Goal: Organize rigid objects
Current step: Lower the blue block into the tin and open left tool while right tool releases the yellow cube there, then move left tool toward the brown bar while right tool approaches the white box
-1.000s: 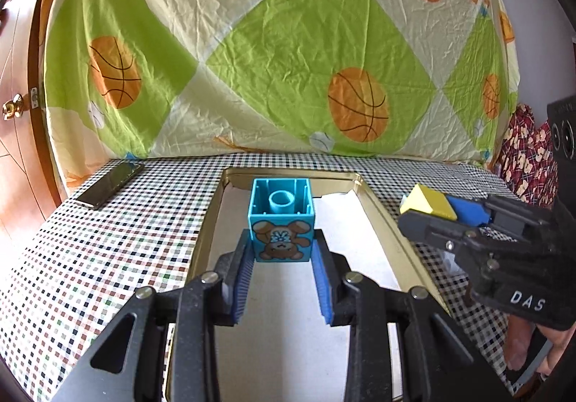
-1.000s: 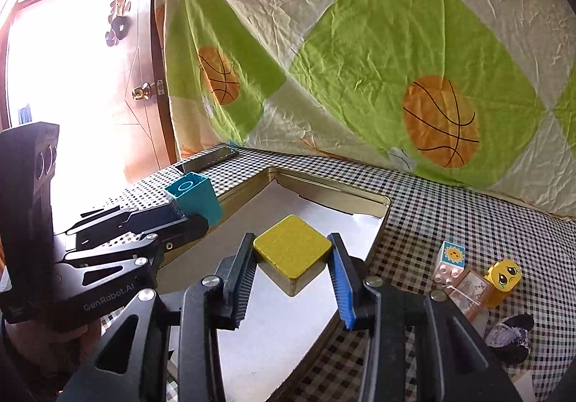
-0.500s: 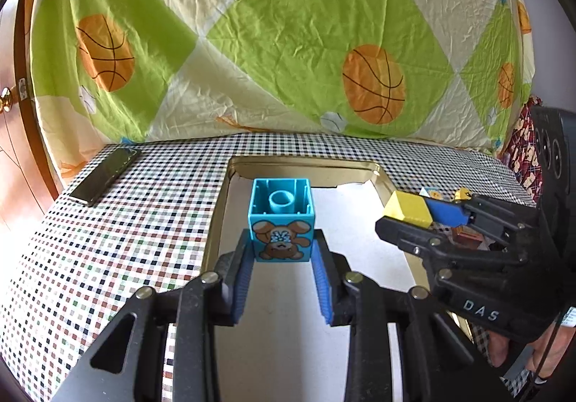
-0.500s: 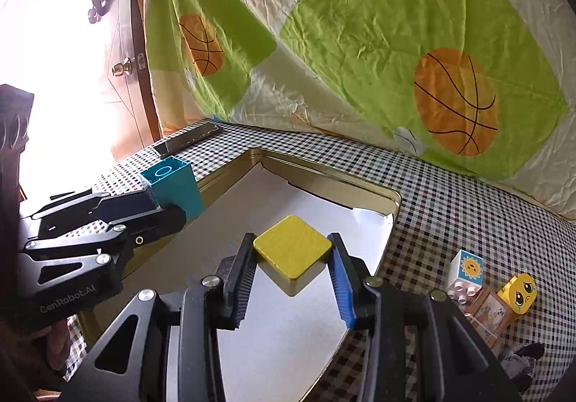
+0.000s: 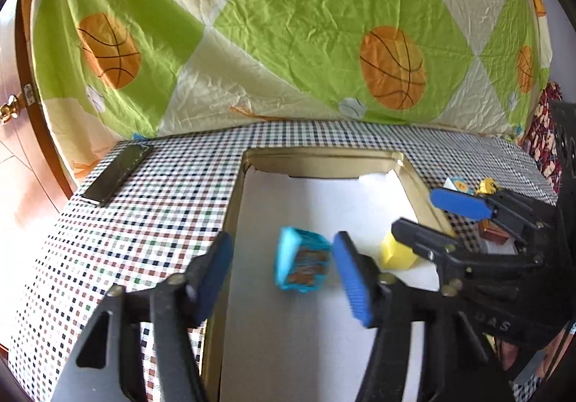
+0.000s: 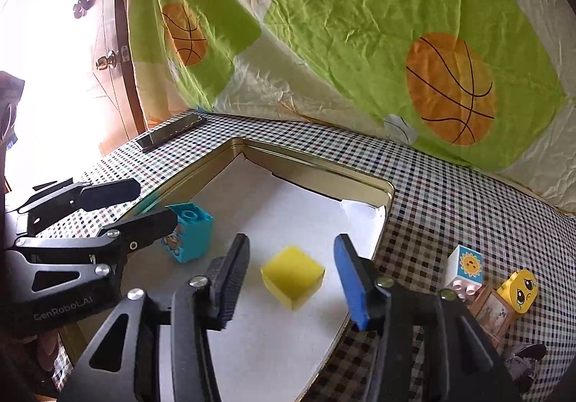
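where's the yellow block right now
In the right wrist view, the yellow block sits inside the gold tray, free between the open right gripper, right of the blue block.

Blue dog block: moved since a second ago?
Yes. The blue block has left the just-opened left gripper, tilted and blurred, now lower against the tray's far rim.

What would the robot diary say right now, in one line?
left gripper: just opened, blue toy block released | right gripper: just opened, yellow block released | both over gold metal tray

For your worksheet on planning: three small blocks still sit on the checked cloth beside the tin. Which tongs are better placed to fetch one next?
Right tongs: open, and the sun block lies just to their right.
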